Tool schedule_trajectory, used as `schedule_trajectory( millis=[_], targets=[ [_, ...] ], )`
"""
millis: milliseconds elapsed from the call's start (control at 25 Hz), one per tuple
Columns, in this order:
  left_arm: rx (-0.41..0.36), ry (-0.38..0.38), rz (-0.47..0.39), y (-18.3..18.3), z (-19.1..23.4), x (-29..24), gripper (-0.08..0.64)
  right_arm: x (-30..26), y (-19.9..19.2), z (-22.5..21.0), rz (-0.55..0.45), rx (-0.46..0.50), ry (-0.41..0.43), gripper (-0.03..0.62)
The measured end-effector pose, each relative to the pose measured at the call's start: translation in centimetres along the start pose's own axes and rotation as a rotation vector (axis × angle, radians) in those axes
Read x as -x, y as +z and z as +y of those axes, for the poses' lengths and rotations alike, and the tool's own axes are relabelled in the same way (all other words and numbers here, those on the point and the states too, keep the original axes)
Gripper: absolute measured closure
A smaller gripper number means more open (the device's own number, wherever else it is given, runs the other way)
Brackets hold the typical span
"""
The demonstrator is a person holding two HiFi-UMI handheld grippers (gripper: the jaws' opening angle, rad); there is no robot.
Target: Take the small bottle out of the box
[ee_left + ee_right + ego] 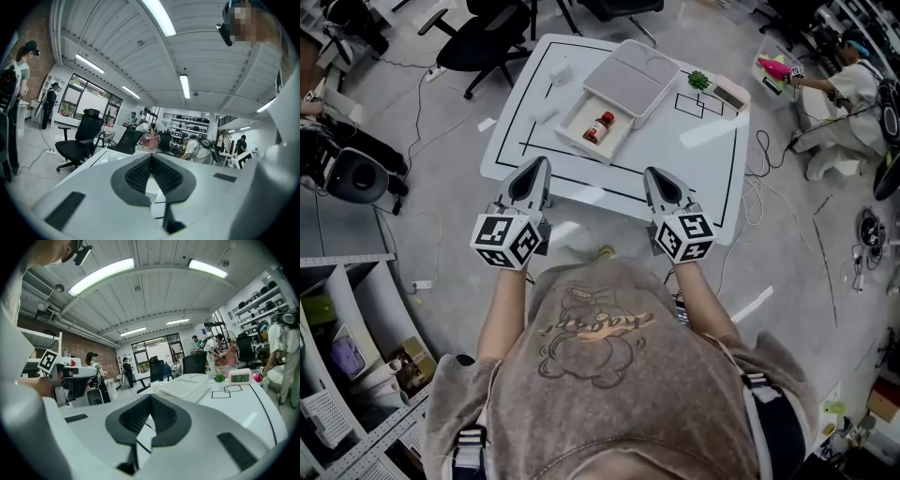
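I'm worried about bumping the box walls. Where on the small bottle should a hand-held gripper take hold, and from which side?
Probably the middle of the small bottle, clear of its red cap, coming straight down from above. It lies on its side inside the open box, whose low walls likely block a sideways approach. Set the jaws across its round body.

The person wears a grey-brown short-sleeved T-shirt (609, 403) with an outlined cartoon print (591, 342) (dark buckled straps (472, 448) hang at the sides), while the left gripper (541, 164) and right gripper (650, 173) are pale grey wedges with black ribbed fingers (164, 416), each carrying a black-and-white marker cube (508, 242).
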State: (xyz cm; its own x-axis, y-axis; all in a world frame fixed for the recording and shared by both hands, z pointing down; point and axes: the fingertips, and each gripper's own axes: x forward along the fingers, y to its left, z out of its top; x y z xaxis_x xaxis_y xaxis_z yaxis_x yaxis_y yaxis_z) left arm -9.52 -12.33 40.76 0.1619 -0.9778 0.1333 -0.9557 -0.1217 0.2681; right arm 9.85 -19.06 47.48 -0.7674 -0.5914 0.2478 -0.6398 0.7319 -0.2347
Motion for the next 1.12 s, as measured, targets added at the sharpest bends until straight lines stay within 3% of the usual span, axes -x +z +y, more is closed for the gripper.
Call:
schedule_trajectory(
  millis=[240,600,1120],
  targets=[
    [-0.004,-0.055,0.011,0.7,2.0,-2.9,0.552,-1.2,0.1,-0.9,0.002,-0.032,-0.071,0.595],
    [-0.029,-0.203,0.059,1.4,3.9,-6.3,0.552,-3.9,0.7,-0.3,-0.013,-0.065,-0.18,0.595],
    [-0.034,-0.358,0.093,1.4,5.7,-10.0,0.552,-5.7,1.6,0.8,-0.045,-0.083,-0.288,0.594]
  ],
)
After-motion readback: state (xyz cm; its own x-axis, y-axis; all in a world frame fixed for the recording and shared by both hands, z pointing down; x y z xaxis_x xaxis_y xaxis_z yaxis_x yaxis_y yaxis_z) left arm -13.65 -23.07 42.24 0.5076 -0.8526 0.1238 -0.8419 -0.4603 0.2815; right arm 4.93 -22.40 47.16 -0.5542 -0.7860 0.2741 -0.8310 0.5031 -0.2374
